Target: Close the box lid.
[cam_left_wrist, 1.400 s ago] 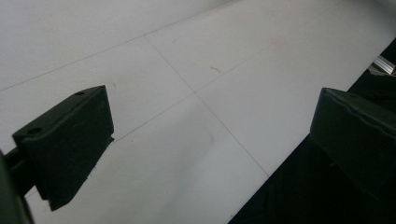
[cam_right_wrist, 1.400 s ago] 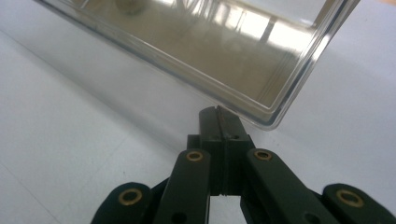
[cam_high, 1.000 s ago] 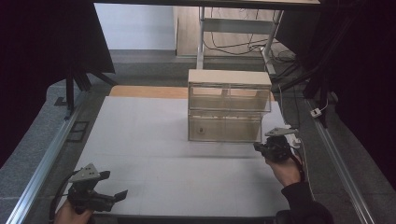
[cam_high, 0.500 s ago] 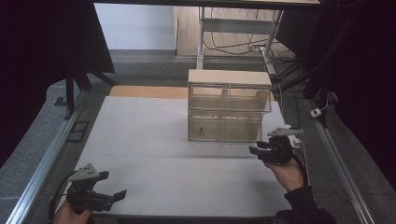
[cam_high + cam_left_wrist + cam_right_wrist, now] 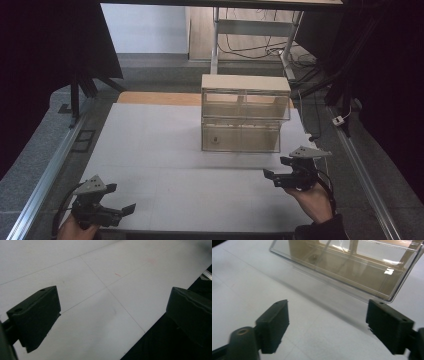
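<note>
Right gripper (image 5: 276,177) pulled back toward 6 o'clock from clear drawer cabinet (image 5: 245,114), fingers just been opening, released, empty; left gripper (image 5: 120,212) unmoved, fingers released over bench (image 5: 165,150).

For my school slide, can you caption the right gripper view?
Open right gripper faces the clear drawer cabinet.

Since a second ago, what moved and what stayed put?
The right gripper pulled back from the clear drawer cabinet toward the person, and its jaws have just been opening, with nothing between them. The left gripper and the cabinet stayed put.
</note>
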The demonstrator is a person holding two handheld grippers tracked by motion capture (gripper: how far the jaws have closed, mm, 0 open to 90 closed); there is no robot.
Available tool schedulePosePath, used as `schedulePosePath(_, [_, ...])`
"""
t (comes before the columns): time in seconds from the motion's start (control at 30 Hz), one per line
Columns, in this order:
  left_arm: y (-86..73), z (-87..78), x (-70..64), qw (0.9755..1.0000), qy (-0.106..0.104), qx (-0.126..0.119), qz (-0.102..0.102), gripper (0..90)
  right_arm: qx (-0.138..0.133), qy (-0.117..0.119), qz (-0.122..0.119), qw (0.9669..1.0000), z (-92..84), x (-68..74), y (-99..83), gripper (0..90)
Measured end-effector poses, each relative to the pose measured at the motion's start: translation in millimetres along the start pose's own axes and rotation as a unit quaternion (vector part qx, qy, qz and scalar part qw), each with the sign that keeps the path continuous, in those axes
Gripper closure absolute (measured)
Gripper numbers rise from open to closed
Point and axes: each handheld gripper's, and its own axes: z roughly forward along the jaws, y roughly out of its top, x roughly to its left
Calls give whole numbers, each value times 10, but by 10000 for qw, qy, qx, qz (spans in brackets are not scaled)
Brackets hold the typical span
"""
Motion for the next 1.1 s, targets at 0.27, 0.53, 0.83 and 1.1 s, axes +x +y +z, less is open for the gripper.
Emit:
schedulePosePath(0.27, [1, 2, -1, 10000, 2, 8, 8, 0, 42, -94, -38, 9999, -127, 121, -133, 63])
schedulePosePath(0.53, [0, 1, -2, 10000, 15, 8, 4, 0, 74, -233, -100, 9997, -216, 182, -306, 0])
schedulePosePath(0.83, [-7, -2, -4, 9999, 84, 71, -6, 0, 282, -406, 39, 9988, -278, 190, -509, 0])
schedulePosePath(1.1, [-1, 10, -1, 9998, 110, 131, -46, 0, 543, -433, 157, 9975, -274, 181, -588, 0])
